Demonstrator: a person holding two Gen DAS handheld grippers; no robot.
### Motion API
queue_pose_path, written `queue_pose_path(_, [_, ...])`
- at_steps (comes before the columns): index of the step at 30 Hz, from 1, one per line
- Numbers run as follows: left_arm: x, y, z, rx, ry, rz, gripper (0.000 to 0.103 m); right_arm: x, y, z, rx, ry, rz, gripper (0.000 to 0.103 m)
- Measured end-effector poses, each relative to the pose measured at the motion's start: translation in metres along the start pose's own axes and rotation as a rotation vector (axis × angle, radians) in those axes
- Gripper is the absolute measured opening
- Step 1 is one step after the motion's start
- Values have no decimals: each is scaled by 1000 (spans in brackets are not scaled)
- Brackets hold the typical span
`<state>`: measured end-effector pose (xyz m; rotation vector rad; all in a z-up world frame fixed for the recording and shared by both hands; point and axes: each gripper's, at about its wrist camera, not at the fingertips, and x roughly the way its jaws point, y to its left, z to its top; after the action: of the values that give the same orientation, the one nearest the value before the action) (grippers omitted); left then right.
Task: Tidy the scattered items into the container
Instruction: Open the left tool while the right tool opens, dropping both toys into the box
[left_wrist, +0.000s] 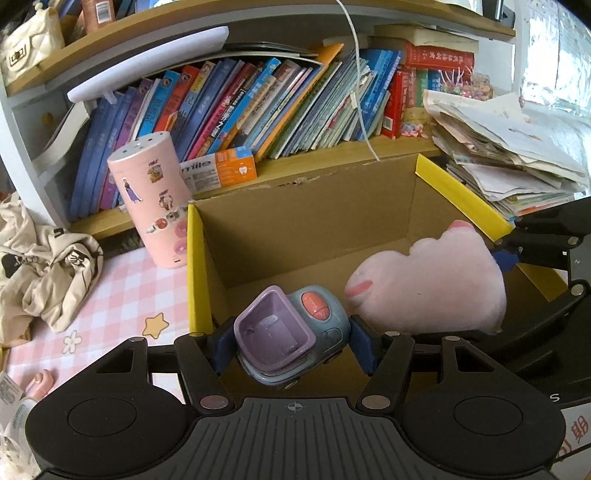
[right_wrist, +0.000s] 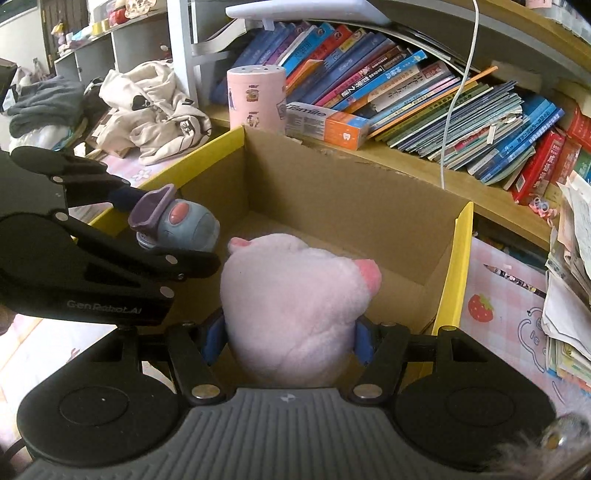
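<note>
- Left gripper (left_wrist: 291, 347) is clamping the toy car (left_wrist: 291, 339) over the box (left_wrist: 195, 258) — lower before letting go.
- Right gripper (right_wrist: 290, 339) is squeezing the plush (right_wrist: 291, 306) above the box — release low, clear of the car.

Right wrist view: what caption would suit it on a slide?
Right claw holding a pink plush toy over the cardboard box, beside the left claw carrying a toy car.
</note>
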<state>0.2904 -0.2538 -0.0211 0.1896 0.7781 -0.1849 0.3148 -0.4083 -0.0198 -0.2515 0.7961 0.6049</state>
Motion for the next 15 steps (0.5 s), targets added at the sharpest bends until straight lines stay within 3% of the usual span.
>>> queue_pose_path(15, [-4, -1, -1, -12, -31, 19, 65, 1, -5, -2, 16, -11, -13, 75])
